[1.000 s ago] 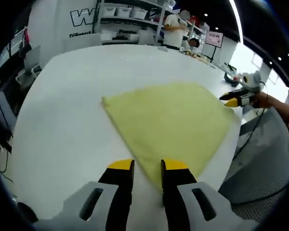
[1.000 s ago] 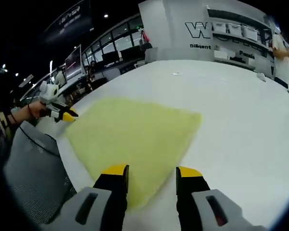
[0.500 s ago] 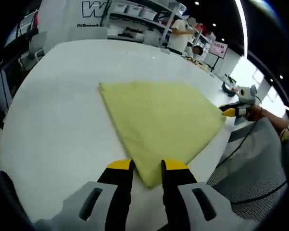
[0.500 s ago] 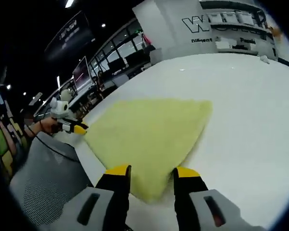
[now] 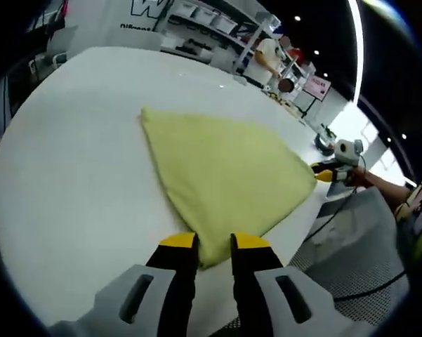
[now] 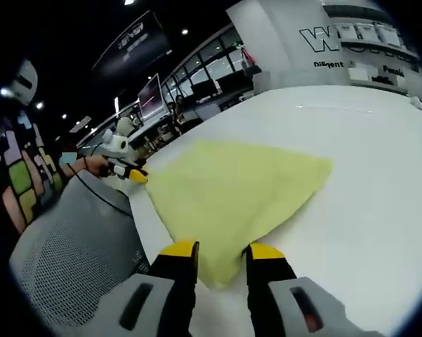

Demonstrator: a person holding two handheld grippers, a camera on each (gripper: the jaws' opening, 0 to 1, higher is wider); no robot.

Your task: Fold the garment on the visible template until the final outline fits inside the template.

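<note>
The yellow garment (image 5: 221, 179) is lying flat on the white table (image 5: 77, 154), filling the middle of the left gripper view as a rough triangle, one corner pointing to the upper left of the frame and another reaching down between my jaws. In the right gripper view the same yellow cloth is spreading across the centre, its nearest corner dipping between the jaws at the bottom.

I am holding my left claw (image 5: 213, 242) with its yellow-tipped jaws narrowly parted, the garment's lower corner sitting in the gap; whether I am actually pinching it I cannot tell. My right claw (image 6: 222, 251) is likewise slightly parted around the near corner, grip unclear.

At the table's edge, a grey mesh surface (image 6: 70, 260) is showing at lower left in the right gripper view.
</note>
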